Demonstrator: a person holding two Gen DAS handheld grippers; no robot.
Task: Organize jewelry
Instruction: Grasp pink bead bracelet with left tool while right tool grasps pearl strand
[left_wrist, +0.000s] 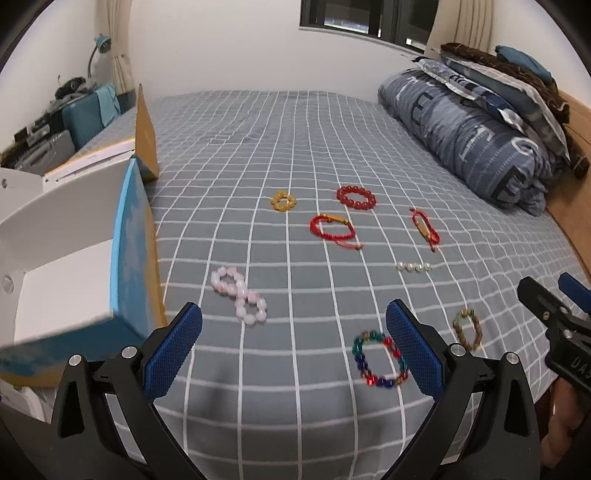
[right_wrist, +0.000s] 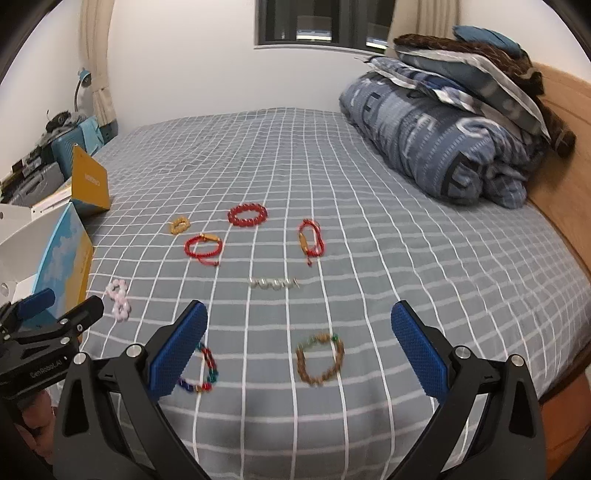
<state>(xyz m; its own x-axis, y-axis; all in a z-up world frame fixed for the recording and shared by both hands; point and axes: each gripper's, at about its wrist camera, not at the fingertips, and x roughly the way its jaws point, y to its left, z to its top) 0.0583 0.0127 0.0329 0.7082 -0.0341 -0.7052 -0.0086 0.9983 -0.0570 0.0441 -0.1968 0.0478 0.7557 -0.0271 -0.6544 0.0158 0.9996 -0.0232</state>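
Observation:
Several bracelets lie on the grey checked bed. A multicolour bead bracelet (left_wrist: 380, 360) lies by my left gripper's right finger; it also shows in the right wrist view (right_wrist: 201, 373). A brown bead bracelet (right_wrist: 320, 358) lies between my right gripper's fingers, below them, and shows in the left wrist view (left_wrist: 468, 328). Farther off lie a pink bead bracelet (left_wrist: 239, 295), a pearl strand (right_wrist: 273, 283), two red cord bracelets (left_wrist: 332, 229) (left_wrist: 424, 229), a red bead bracelet (left_wrist: 356, 197) and a yellow one (left_wrist: 283, 201). My left gripper (left_wrist: 293, 332) and right gripper (right_wrist: 299, 332) are open and empty. An open white box (left_wrist: 66, 266) stands at the left.
A rolled blue quilt (right_wrist: 436, 140) with folded bedding on top lies at the far right by the wooden headboard (right_wrist: 561, 177). The box's yellow lid (left_wrist: 146, 133) stands upright. Suitcases and clutter (left_wrist: 55, 125) stand beyond the bed's left edge.

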